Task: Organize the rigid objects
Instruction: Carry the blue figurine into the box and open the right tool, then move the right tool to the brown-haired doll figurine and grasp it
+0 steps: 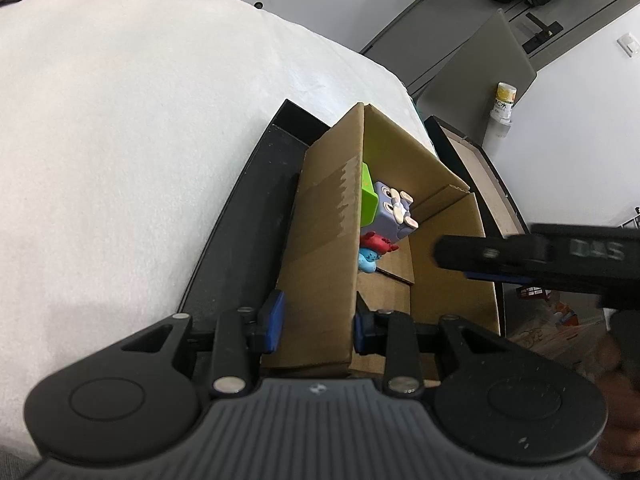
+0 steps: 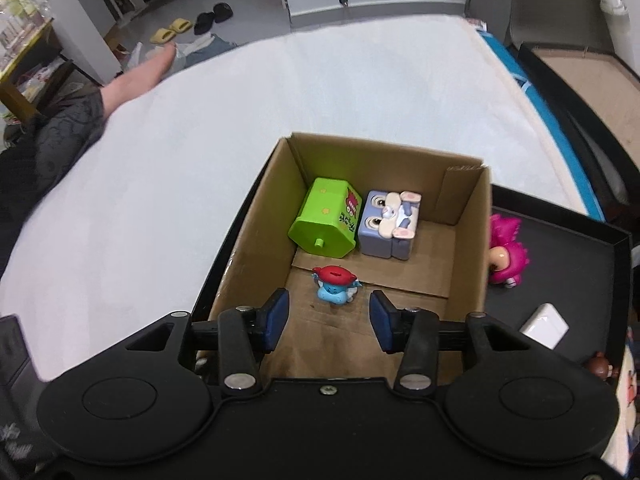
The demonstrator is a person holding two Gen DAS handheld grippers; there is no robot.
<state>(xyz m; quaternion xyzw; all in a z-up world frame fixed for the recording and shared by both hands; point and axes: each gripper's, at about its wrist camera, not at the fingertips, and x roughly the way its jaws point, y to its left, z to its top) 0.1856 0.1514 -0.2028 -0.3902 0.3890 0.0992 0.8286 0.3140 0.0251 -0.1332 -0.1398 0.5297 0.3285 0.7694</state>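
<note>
Blue figurine (image 2: 334,286) below right gripper (image 2: 328,320)

three toys (image 2: 352,224) in the box (image 2: 468,240) (one lies nearer).

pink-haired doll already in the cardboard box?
No, the pink-haired doll sits on the black tray, outside the cardboard box.

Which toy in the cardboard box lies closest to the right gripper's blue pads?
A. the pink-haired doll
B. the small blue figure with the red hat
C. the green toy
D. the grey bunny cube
B: the blue figure stands on the box floor just ahead of the right gripper, while the green toy and bunny cube sit by the far wall.
</note>
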